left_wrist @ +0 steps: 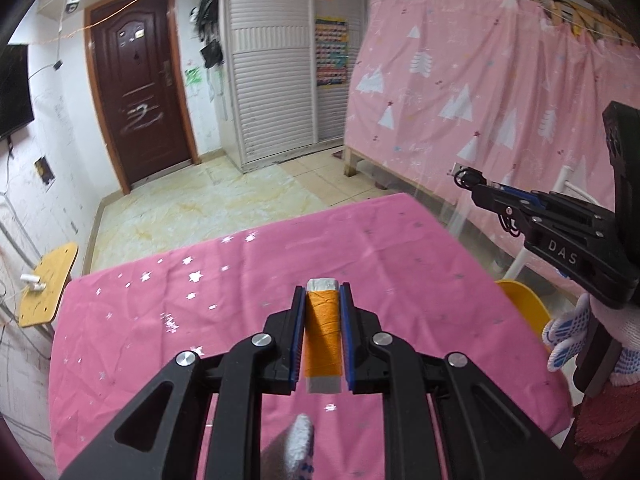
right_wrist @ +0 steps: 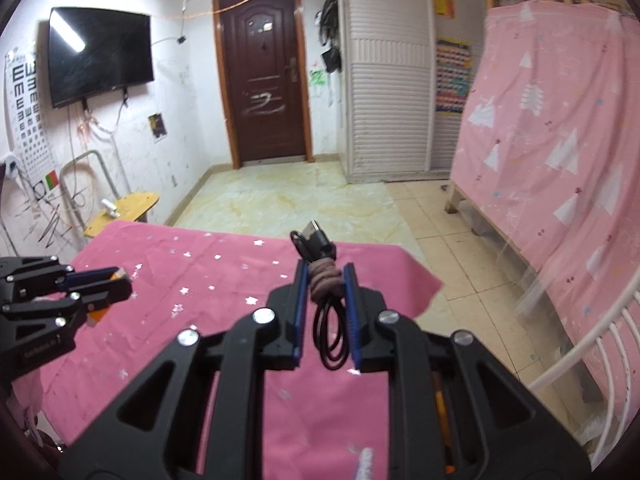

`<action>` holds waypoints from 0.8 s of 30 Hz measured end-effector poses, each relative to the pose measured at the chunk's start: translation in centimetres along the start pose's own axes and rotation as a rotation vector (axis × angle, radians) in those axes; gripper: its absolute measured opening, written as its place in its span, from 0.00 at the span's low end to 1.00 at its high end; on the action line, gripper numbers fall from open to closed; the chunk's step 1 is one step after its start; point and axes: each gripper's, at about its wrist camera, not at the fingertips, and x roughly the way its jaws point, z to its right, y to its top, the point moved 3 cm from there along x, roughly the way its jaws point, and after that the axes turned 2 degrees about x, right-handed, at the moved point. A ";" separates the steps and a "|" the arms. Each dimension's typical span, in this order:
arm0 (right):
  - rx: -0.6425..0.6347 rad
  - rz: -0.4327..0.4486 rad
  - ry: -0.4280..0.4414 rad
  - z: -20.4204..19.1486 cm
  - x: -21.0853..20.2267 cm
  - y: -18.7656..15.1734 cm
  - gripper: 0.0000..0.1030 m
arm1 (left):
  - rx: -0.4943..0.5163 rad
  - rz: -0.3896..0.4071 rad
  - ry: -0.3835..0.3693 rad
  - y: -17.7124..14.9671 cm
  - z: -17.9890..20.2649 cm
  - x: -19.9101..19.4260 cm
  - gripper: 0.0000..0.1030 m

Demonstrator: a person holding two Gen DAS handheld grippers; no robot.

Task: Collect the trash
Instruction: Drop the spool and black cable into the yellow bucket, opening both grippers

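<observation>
My left gripper (left_wrist: pixel 323 296) is shut on an orange thread spool (left_wrist: pixel 322 332) with white ends, held lengthwise between the blue pads above the pink star-print tablecloth (left_wrist: pixel 192 320). From the right wrist view the left gripper (right_wrist: pixel 120 280) shows at the left edge with the orange spool (right_wrist: pixel 98 314) in it. My right gripper (right_wrist: pixel 325 276) is shut on a coiled black cable (right_wrist: pixel 330 336) bound with a brownish band (right_wrist: pixel 325 280); its plug sticks out past the fingertips. The right gripper (left_wrist: pixel 464 176) is also seen at the right of the left wrist view, above the table's far corner.
The pink table (right_wrist: pixel 200 272) fills the foreground. A yellow chair (left_wrist: pixel 524 308) stands at its right, a wooden stool (left_wrist: pixel 44 284) at its left. A pink curtained bed frame (left_wrist: pixel 480 92), a white wardrobe (left_wrist: pixel 272 72) and a brown door (left_wrist: pixel 136 88) lie beyond tiled floor. A gloved hand (left_wrist: pixel 568 340) holds the right gripper.
</observation>
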 end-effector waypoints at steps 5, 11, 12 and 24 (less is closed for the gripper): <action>0.044 0.024 -0.069 3.9 -2.7 -1.7 0.16 | 0.044 0.013 -0.036 0.7 3.3 -0.2 0.08; 0.105 0.010 -0.147 8.9 -5.0 -4.6 0.16 | 0.103 0.026 -0.091 1.5 8.0 -0.2 0.08; 0.118 0.006 -0.158 9.7 -5.2 -5.2 0.16 | 0.113 0.027 -0.099 1.6 8.8 -0.2 0.08; 0.205 -0.054 -0.205 14.6 -5.6 -9.8 0.16 | 0.193 0.007 -0.189 2.4 16.8 1.7 0.08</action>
